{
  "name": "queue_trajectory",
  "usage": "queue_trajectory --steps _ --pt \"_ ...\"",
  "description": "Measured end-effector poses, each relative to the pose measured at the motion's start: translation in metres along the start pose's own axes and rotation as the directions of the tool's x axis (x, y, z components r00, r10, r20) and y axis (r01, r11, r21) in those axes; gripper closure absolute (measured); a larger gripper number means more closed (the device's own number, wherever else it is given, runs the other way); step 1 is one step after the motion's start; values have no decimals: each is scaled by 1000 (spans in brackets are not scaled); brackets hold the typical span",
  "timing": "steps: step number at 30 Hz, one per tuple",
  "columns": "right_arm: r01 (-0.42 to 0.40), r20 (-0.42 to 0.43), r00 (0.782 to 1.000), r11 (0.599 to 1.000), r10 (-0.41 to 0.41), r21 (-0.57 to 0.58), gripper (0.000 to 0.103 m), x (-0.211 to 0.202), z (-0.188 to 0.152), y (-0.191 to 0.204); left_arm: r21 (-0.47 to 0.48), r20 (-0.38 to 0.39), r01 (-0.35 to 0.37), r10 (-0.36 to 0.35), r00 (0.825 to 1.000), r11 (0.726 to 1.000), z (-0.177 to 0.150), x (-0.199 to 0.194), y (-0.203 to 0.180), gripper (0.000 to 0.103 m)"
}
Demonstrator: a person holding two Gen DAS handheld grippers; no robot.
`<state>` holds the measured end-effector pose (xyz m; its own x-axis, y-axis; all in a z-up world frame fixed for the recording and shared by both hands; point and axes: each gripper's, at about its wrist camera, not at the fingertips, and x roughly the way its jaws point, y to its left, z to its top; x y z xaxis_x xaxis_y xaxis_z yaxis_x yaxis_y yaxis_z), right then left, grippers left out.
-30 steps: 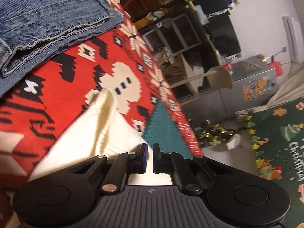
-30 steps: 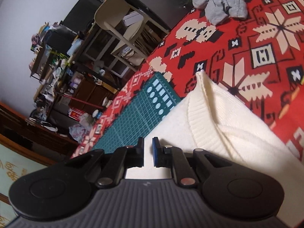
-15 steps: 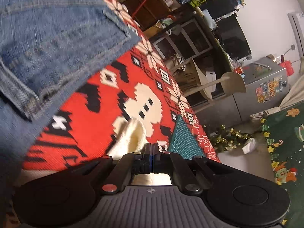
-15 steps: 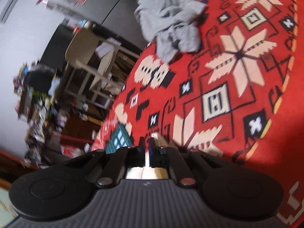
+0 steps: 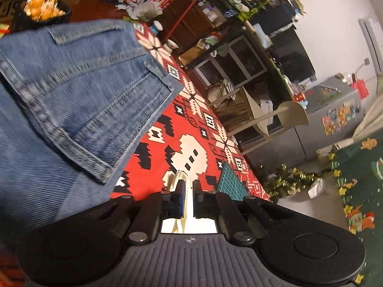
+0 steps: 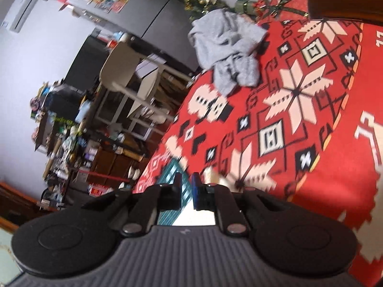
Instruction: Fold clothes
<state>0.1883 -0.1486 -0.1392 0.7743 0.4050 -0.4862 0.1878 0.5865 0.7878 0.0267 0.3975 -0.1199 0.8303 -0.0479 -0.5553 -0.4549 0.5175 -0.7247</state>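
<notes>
My left gripper (image 5: 188,186) is shut on a fold of the cream knit sweater (image 5: 176,177), which shows as a pale strip between the fingers and a tip above them. Blue jeans (image 5: 71,95) lie on the red patterned cloth (image 5: 167,165), filling the left of that view. My right gripper (image 6: 186,181) has its jaws opening; through the gap I see the teal mat (image 6: 172,167), and the pads press on nothing. A bit of cream sweater (image 6: 211,177) peeks out just right of its fingers. A crumpled grey garment (image 6: 227,55) lies at the far edge of the red cloth (image 6: 311,119).
The teal cutting mat (image 5: 231,184) lies at the cloth's edge. Beyond it stand a pale chair (image 5: 275,117), cluttered shelves (image 5: 239,12) and a grey fridge (image 5: 335,110). The table drops off past the mat.
Both views have swung off the sweater, which filled their lower parts and now barely shows. The jeans loom larger on the left. The right jaws shut, then parted again.
</notes>
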Motion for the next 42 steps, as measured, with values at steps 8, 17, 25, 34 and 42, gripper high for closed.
queue_trajectory --steps 8,17,25,34,42 --pt "-42 -114 993 991 27 -130 92 -36 -31 27 155 -101 -39 55 993 987 -19 -36 -4 94" --pt "-71 -217 975 865 -44 -497 76 -73 -67 74 204 -119 -122 148 982 971 -32 -23 -3 94" --pt "-91 -229 972 834 -43 -543 76 -71 -81 78 254 -69 -190 214 974 948 -33 -3 -4 83" --pt "-96 -257 966 870 -36 -483 76 -51 -76 70 440 -4 -259 290 957 860 -47 9 -24 96" --pt "-88 -245 969 882 -32 -464 76 -54 -71 69 481 22 -217 235 972 850 -52 -6 -41 100"
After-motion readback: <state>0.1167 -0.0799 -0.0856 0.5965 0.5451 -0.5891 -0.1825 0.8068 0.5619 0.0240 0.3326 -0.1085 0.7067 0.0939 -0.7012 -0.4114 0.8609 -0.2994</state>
